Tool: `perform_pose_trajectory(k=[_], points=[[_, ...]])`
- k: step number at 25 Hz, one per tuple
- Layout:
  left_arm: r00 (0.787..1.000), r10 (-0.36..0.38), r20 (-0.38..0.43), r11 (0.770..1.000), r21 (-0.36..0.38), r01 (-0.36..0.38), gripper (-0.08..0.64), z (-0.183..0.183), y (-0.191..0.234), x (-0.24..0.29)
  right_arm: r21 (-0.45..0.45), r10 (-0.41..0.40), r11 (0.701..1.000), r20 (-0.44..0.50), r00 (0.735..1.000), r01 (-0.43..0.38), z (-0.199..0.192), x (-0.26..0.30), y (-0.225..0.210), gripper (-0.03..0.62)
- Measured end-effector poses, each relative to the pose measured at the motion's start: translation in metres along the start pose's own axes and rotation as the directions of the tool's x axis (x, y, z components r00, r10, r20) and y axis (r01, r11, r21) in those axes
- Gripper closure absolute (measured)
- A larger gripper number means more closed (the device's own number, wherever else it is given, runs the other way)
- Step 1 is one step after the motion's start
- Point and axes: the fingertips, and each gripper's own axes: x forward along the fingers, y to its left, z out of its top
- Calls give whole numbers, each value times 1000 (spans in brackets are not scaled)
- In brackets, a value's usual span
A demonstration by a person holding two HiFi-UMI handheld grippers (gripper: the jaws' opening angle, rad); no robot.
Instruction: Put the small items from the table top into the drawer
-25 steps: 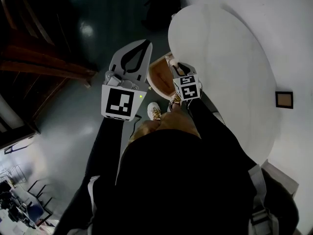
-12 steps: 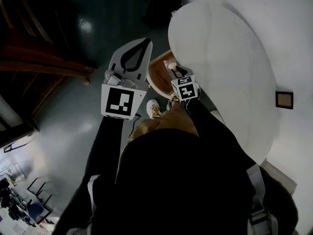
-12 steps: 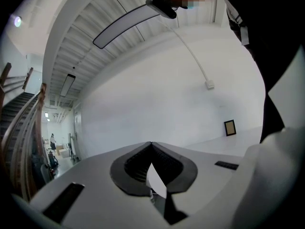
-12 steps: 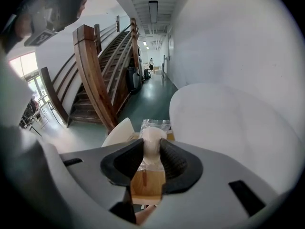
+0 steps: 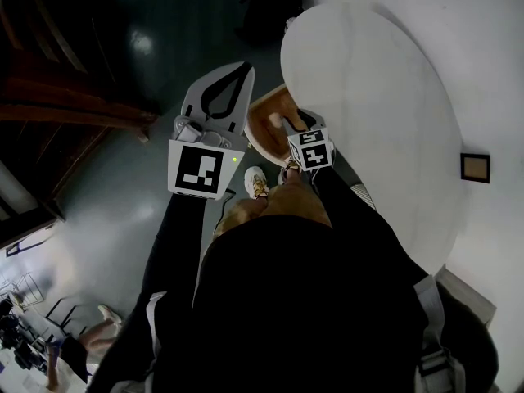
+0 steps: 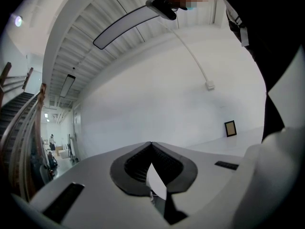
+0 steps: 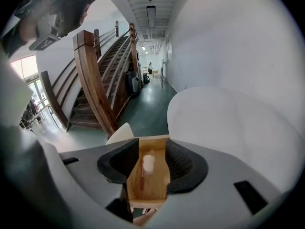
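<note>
An open wooden drawer (image 5: 264,126) juts out from under the round white table (image 5: 377,113). My right gripper (image 5: 288,124) hangs over the drawer, its jaws opening. In the right gripper view the drawer (image 7: 151,182) fills the gap of the right gripper (image 7: 152,146). A small white item (image 7: 148,162) and a thin reddish stick (image 7: 141,175) sit down inside it, clear of the pads. My left gripper (image 5: 243,69) is held up left of the drawer, away from it. The left gripper (image 6: 151,143) has its tips touching with nothing between them.
A wooden staircase (image 7: 95,75) rises to the left across the dark green floor (image 5: 180,31). A small picture frame (image 5: 476,167) leans by the white wall to the right of the table. A dark bag (image 5: 270,11) sits on the floor beyond the table.
The right gripper's jaws have spread apart over the drawer and more of the drawer's inside shows. The left gripper has hardly moved. A person has appeared at the bottom left corner.
</note>
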Motion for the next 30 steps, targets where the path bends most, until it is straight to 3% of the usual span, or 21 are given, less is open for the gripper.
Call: perform_pose_trajectory(k=[14, 15, 16, 25, 30], points=[[1000, -13, -9, 1000, -3, 13, 545, 0, -4, 10, -3, 1, 1000, 7, 1000, -1, 0, -3, -4, 404], [1000, -13, -9, 1000, -3, 13, 545, 0, -4, 10, -12, 1, 1000, 9, 1000, -1, 0, -5, -4, 457], [1000, -13, -9, 1000, -4, 13, 545, 0, -4, 9, -21, 6, 1000, 14, 1000, -6, 1, -6, -3, 565], [1000, -13, -15, 1000, -10, 13, 546, -4, -5, 11, -36, 12, 999, 27, 1000, -11, 2, -10, -5, 565], [1000, -4, -31, 1000, 0, 4, 545, -7, -1, 11, -62, -3, 998, 112, 994, 10, 32, -21, -7, 565]])
